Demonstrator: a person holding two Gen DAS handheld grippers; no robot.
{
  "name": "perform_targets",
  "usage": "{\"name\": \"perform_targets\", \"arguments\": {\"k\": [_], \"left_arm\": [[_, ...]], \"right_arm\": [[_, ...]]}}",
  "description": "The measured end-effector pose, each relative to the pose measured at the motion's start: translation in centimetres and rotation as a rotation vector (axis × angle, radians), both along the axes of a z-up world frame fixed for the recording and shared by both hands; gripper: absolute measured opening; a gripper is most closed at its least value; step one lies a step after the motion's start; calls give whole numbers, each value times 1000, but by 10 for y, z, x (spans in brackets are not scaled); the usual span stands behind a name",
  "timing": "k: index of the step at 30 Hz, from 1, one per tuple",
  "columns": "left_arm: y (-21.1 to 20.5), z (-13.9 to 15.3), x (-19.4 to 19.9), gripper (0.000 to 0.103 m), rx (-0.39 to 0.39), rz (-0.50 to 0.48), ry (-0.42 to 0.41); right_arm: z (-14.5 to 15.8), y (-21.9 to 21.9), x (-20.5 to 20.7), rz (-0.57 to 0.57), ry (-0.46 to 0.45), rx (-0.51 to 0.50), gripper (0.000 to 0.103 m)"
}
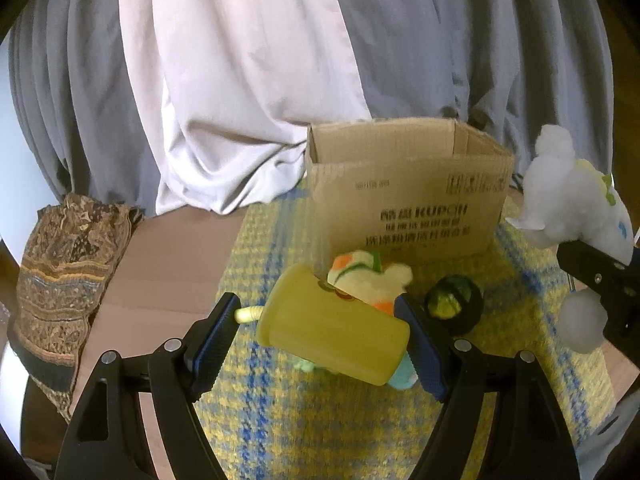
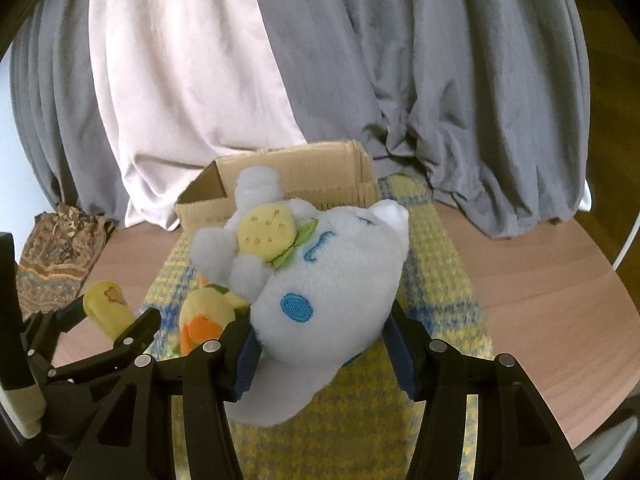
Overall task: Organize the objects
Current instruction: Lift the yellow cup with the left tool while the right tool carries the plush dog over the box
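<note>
My left gripper [image 1: 320, 336] stood wide around the yellow cup [image 1: 334, 330], which lay on its side on the mat [image 1: 280, 420]; the right pad touched the cup's rim end, the left pad stood clear of its base, so it was not clamped. My right gripper [image 2: 320, 354] was closed on the white plush [image 2: 320, 280], held up above the mat just near of the box [image 2: 288, 176], whose open top faced up at the mat's far edge against the curtains [image 1: 240, 60]. A small plush [image 1: 368, 276] and a dark ball [image 1: 454, 304] lay between cup and box, with bare table [image 2: 540, 272] free to the right of the mat.
</note>
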State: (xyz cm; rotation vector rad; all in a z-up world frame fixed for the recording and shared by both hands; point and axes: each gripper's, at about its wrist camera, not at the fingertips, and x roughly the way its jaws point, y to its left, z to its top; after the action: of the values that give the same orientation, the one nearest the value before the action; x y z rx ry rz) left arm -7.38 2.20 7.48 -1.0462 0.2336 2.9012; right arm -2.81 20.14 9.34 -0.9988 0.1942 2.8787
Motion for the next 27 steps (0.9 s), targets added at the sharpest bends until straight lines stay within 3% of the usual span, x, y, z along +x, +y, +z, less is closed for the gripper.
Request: {"name": "perform_targets", "arguments": {"k": [27], "left_arm": [[7,72,-64,79,73,16,135]], "right_arm": [[55,-1,-46,-10,90,86,55]]}}
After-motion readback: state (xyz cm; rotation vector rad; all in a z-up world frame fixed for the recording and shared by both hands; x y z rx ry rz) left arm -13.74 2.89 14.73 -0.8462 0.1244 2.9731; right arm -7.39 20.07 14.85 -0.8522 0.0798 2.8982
